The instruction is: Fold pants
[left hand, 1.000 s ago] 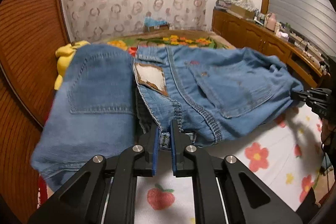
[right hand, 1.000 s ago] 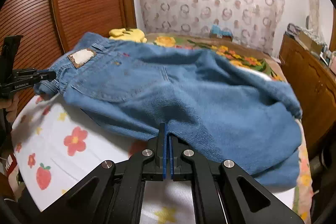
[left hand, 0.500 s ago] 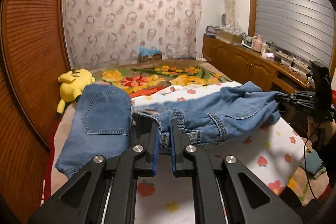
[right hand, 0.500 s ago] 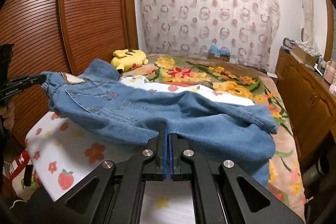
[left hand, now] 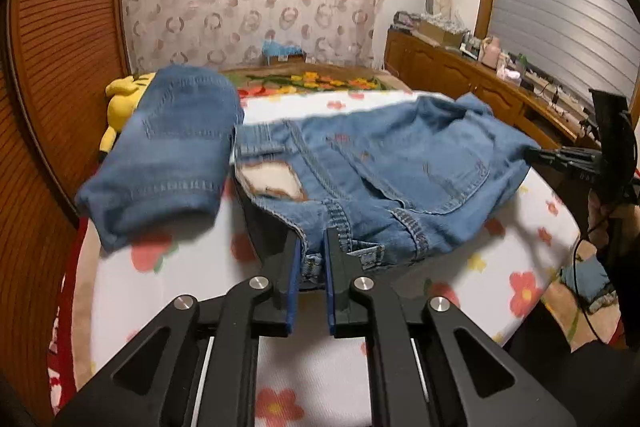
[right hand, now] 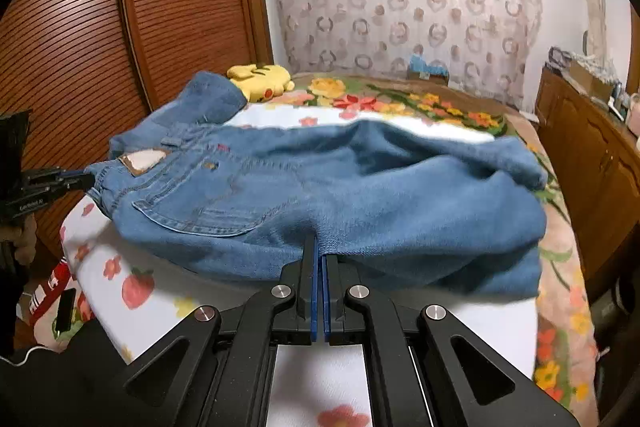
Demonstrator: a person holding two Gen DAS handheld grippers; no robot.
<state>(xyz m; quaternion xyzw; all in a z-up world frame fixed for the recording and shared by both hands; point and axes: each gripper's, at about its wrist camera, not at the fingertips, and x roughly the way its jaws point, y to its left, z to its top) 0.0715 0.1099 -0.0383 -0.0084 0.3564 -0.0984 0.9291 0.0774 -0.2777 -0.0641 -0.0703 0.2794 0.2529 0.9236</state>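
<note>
Blue denim pants (left hand: 380, 179) lie stretched across the bed, back pockets and a tan waist patch (left hand: 272, 183) facing up. My left gripper (left hand: 310, 251) is shut on the waistband. One trouser leg (left hand: 172, 147) is folded over at the left. In the right wrist view the pants (right hand: 340, 187) spread across the bed, and my right gripper (right hand: 320, 247) is shut on the near edge of the fabric. The left gripper also shows in the right wrist view (right hand: 86, 179), and the right gripper in the left wrist view (left hand: 532, 153).
The bed has a white flower-print sheet (left hand: 200, 287) over a floral blanket (right hand: 400, 99). A yellow plush toy (right hand: 260, 77) lies by the wooden slatted wardrobe (right hand: 120, 27). A wooden sideboard (left hand: 460, 75) with clutter runs along the right. A curtain covers the back wall.
Both grippers have swung the pants up off the bed and brought them back down. The pants now lie lower and flatter on the sheet, and the view is closer.
</note>
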